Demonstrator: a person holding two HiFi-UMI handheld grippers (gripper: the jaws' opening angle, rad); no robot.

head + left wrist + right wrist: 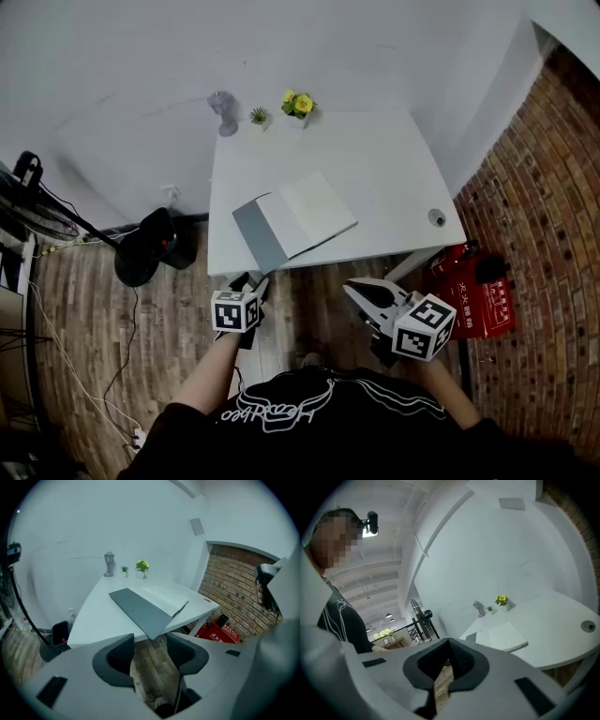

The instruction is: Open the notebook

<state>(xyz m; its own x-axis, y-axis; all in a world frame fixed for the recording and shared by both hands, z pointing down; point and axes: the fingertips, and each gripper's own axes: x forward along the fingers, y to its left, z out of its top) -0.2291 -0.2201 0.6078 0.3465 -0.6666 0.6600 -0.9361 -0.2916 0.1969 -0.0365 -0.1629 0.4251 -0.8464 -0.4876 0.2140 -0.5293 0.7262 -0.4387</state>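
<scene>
White walls, a brick wall on the right and a wood floor surround a white counter [375, 178]. The notebook [295, 217] lies open near the counter's front edge, its grey cover spread flat to the left and a white page facing up on the right. In the left gripper view one corner of the cover reaches past the counter's edge. At the back edge stand a yellow flower [298, 103], a small green plant [259, 115] and a grey ornament [223, 112]. A red box [483, 300] sits on the floor by the brick.

The left hand-held gripper [150, 651] hangs in front of the counter, clear of the notebook, its jaws apart with only floor between them. The right hand-held gripper [449, 644] is also short of the counter, its jaw tips together and holding nothing.
</scene>
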